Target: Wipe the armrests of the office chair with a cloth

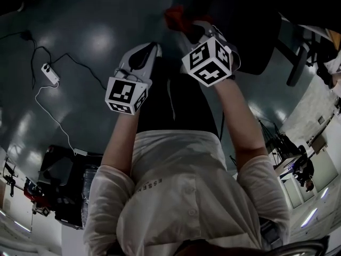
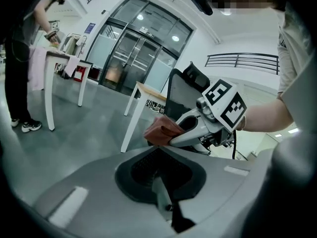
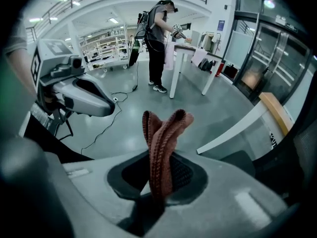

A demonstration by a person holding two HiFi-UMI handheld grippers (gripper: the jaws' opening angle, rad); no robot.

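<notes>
fig. both claws held out in front of me, over a grey floor (image 1: 80, 31).

a) my right gripper (image 3: 158, 202) is clenched on the cloth (image 3: 163, 143). the cloth is reddish-brown and knitted. it is folded into a narrow bundle that stands up out of the jaws, its top splitting into two lobes. seen from my head, it shows as a red patch beyond the marker cube of this claw, at the edge of the dark office chair (image 1: 250, 31). whether it touches the chair i cannot tell, and no armrest can be made out.

b) my left gripper (image 2: 161, 192) has its jaws closed together with nothing between them. it is held just beside the right claw, at about the same height and pointing the same way.

c) the left gripper view shows the chair's black backrest and headrest behind the cloth, next to a white table (image 2: 136, 108).

d) background: a power strip (image 1: 49, 73) with its cables lies on the floor to my left, and a person (image 3: 158, 48) stands at a far table.
</notes>
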